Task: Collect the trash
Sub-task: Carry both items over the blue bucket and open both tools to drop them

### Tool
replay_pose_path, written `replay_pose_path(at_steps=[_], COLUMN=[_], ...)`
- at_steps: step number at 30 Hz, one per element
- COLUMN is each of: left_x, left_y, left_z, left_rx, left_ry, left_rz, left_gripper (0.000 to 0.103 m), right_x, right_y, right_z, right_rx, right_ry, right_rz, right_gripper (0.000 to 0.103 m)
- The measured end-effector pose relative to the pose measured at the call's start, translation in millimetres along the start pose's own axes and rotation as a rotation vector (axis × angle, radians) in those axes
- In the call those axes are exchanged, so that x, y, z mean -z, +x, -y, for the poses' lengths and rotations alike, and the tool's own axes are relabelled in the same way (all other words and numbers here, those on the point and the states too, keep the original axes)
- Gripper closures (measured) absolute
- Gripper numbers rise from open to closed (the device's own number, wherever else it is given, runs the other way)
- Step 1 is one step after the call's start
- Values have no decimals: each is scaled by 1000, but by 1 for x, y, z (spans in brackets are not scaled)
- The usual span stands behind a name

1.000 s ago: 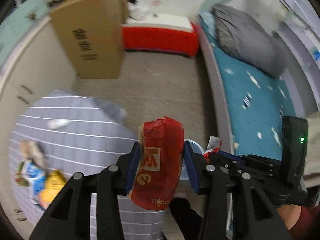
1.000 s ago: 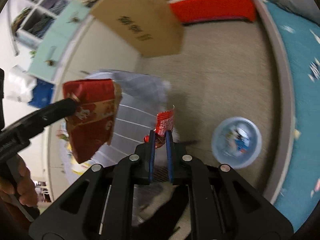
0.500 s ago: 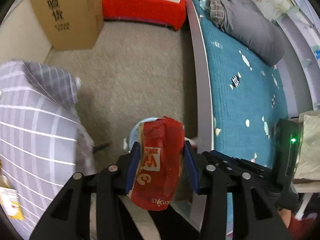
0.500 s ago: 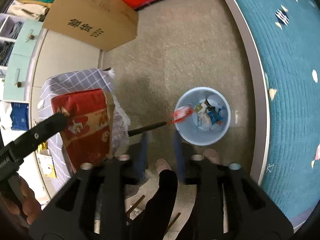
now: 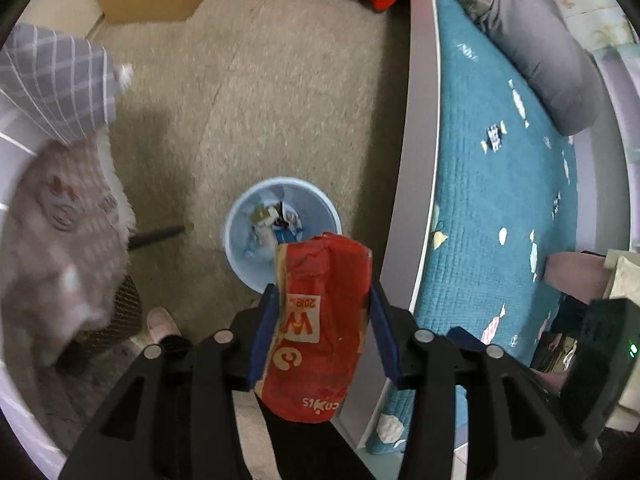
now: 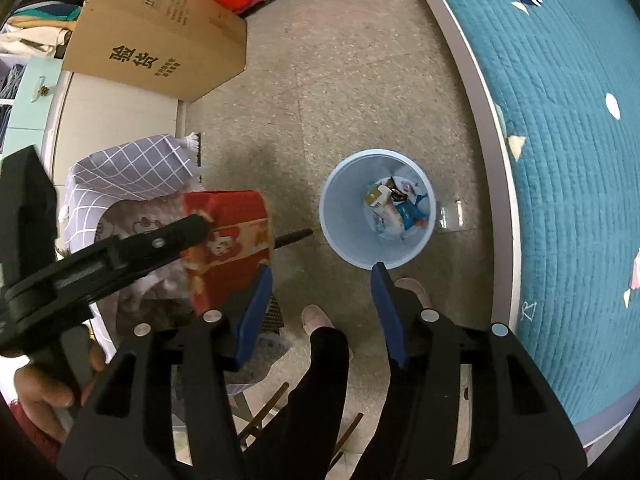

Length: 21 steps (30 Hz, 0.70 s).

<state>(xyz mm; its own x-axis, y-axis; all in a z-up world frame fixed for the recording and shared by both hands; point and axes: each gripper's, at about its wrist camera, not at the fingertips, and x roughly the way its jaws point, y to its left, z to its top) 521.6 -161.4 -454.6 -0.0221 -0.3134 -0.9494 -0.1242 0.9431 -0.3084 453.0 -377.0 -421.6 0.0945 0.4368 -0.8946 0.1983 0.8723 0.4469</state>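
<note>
Left gripper (image 5: pixel 322 304) is clamping the red snack carton (image 5: pixel 320 332), holding it just above the near rim of the blue trash bin (image 5: pixel 240 256) on the floor beside the bed (image 5: pixel 500 200). Right gripper (image 6: pixel 320 284) is opening, nothing between its jaws, pointing down beside the bin.

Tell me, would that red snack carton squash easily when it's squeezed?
Probably. The red snack carton looks like thin card with a torn, crumpled top edge, so it likely dents. The left gripper holds it pinched at both sides; it seems light, likely empty.
</note>
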Motion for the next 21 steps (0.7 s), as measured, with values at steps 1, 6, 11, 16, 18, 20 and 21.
replay_pose_path(at_steps=[1, 6, 11, 16, 18, 20, 21], left_x=[0, -3, -10, -16, -15, -12, -10], left_y=[7, 30, 34, 42, 45, 45, 44], left_z=[0, 11, 23, 22, 20, 16, 15], left_rx=[-3, -13, -8, -19, -38, -49, -40], left_ry=[-5, 6, 28, -6, -12, -17, -20], left_rz=[-10, -48, -47, -73, -91, -100, -104], left_gripper=[58, 57, 54, 24, 24, 24, 24], right_x=[1, 0, -5, -8, -7, -6, -6], right_y=[1, 1, -4, -8, -8, -8, -8], right_z=[3, 15, 22, 26, 26, 26, 26], right_rx=[2, 6, 1, 0, -1, -2, -3], right_ry=[5, 36, 58, 68, 71, 74, 73], right_rz=[-1, 2, 18, 26, 22, 20, 19], right_gripper=[51, 51, 51, 50, 50, 50, 50])
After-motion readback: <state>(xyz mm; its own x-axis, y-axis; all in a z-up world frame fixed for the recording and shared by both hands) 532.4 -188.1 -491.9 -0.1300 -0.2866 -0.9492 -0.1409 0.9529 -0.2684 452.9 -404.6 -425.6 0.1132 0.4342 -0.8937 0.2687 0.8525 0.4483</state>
